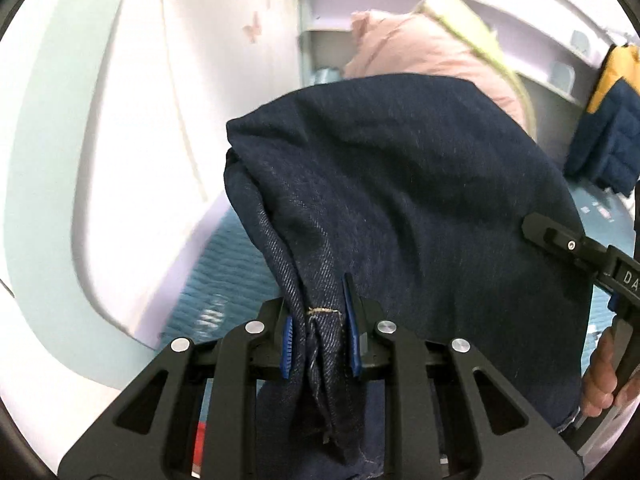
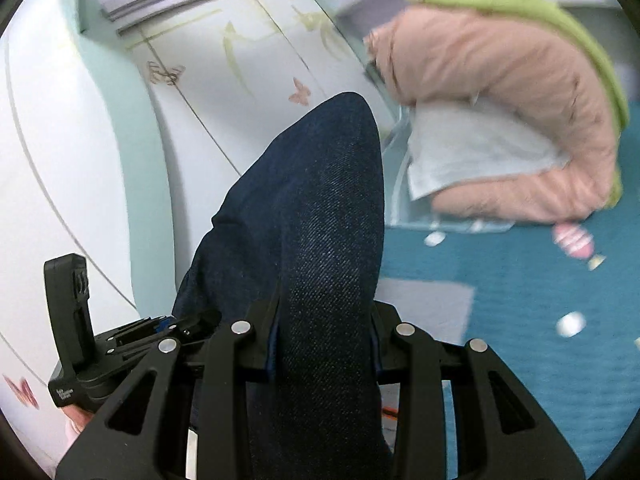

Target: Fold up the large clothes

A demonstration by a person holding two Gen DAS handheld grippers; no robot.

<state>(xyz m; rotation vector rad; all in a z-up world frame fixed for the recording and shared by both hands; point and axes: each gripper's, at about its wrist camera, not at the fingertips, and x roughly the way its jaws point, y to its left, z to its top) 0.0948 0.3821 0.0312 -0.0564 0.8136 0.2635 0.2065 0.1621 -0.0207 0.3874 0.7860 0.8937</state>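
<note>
Dark blue jeans [image 1: 400,200] hang folded in the air between both grippers. My left gripper [image 1: 320,332] is shut on a bunched seam edge with tan stitching, its blue pads [image 1: 287,344] pressing the denim from both sides. In the left wrist view the right gripper [image 1: 560,240] shows at the right edge, held by a hand [image 1: 600,376]. My right gripper [image 2: 324,344] is shut on a thick fold of the jeans [image 2: 316,208], which hides its pads. The left gripper's body [image 2: 76,336] appears at the lower left of the right wrist view.
A pink padded jacket with a green lining [image 2: 520,92] and a pale cloth [image 2: 476,148] lie on the teal bed cover [image 2: 540,312] ahead. A navy and yellow garment [image 1: 608,120] sits at the right. A white and mint headboard [image 1: 100,140] with butterfly prints stands left; shelves [image 1: 540,20] behind.
</note>
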